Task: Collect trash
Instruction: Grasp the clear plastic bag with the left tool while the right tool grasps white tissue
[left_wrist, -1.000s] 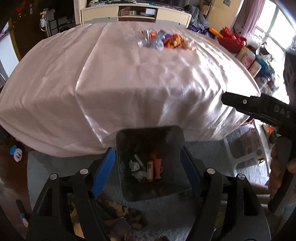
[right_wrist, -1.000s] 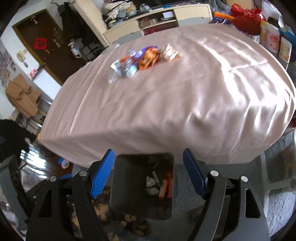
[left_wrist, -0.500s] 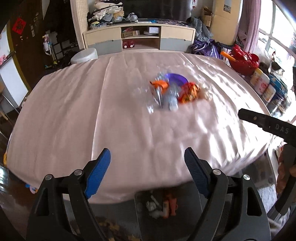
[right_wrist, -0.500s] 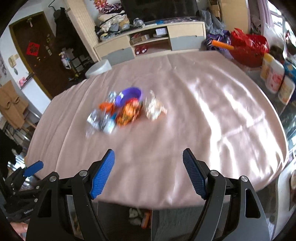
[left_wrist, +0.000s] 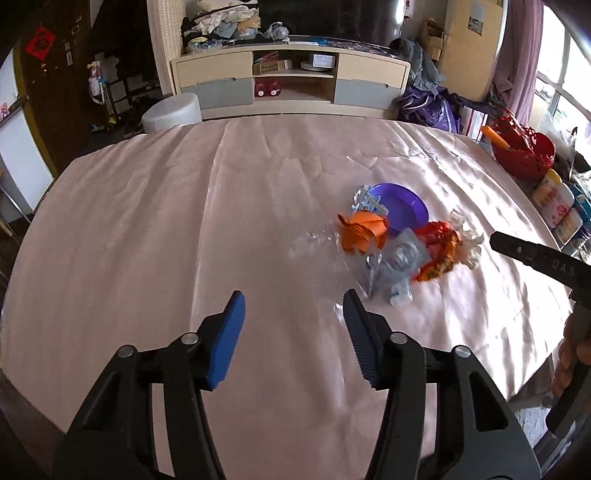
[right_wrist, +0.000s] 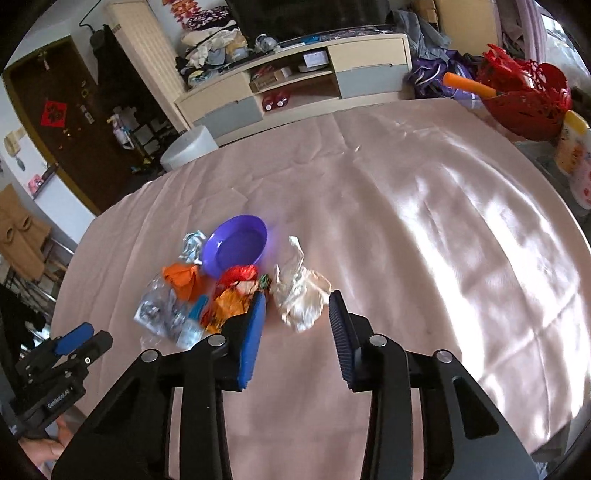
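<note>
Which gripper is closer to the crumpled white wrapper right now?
Right. The right gripper hangs just short of the white wrapper, jaws closing, nothing pinched yet. The left gripper is off to the far side of the trash pile, near the clear plastic.

Trash pile (right_wrist: 221, 295) lies on table (right_wrist: 406, 258); bowl (right_wrist: 238, 251) behind it.

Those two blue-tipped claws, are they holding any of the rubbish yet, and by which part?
Nothing is held. The left gripper closes over bare cloth; the right gripper closes around the white wrapper without pressing it.
</note>
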